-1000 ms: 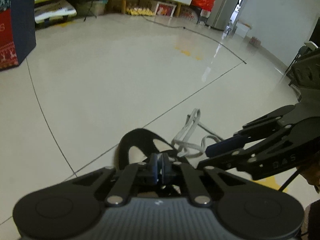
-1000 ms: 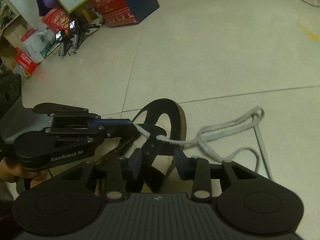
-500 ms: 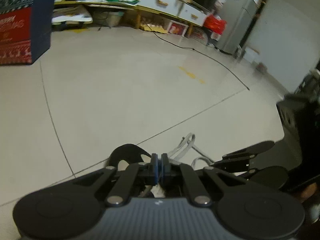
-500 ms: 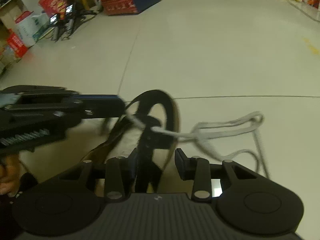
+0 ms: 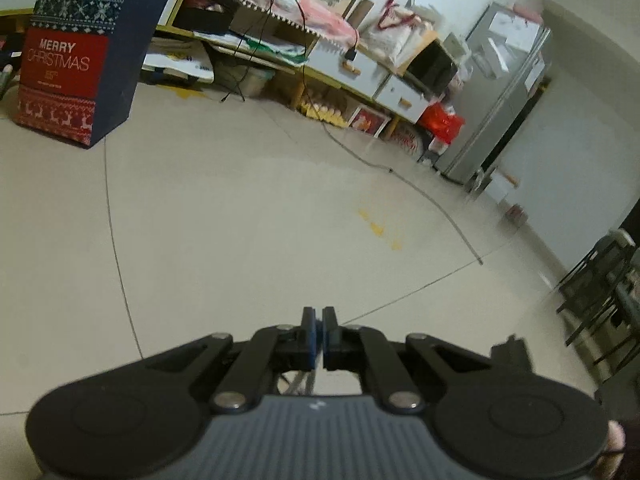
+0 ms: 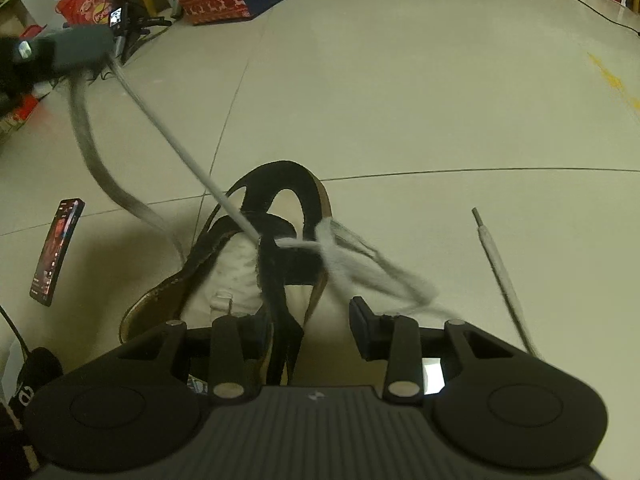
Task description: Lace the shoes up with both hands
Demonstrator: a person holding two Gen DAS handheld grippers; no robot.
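A black shoe (image 6: 280, 184) with a tan sole lies on the tiled floor in the right wrist view. A grey lace (image 6: 180, 148) runs taut from its eyelet up to my left gripper (image 6: 68, 50), blurred at the top left. A second grey strand curves down from there to the shoe's left side. Loose lace (image 6: 360, 256) bunches at the shoe's right, and its tipped end (image 6: 496, 256) lies straight on the floor. In its own view my left gripper (image 5: 318, 332) is shut, pads together, with the shoe hidden below it. My right gripper (image 6: 310, 330) stands open astride the shoe's black strap.
A phone (image 6: 56, 252) lies on the floor left of the shoe. A Christmas box (image 5: 76, 68) stands at the far left, with cluttered shelves and a fridge (image 5: 500, 92) behind. A cable (image 5: 440, 208) crosses the floor, and dark chairs (image 5: 600, 280) stand at the right.
My left gripper has risen and swung up and left, drawing the lace taut through the shoe. The loose lace on the floor has been dragged toward the shoe. The right gripper has barely moved.
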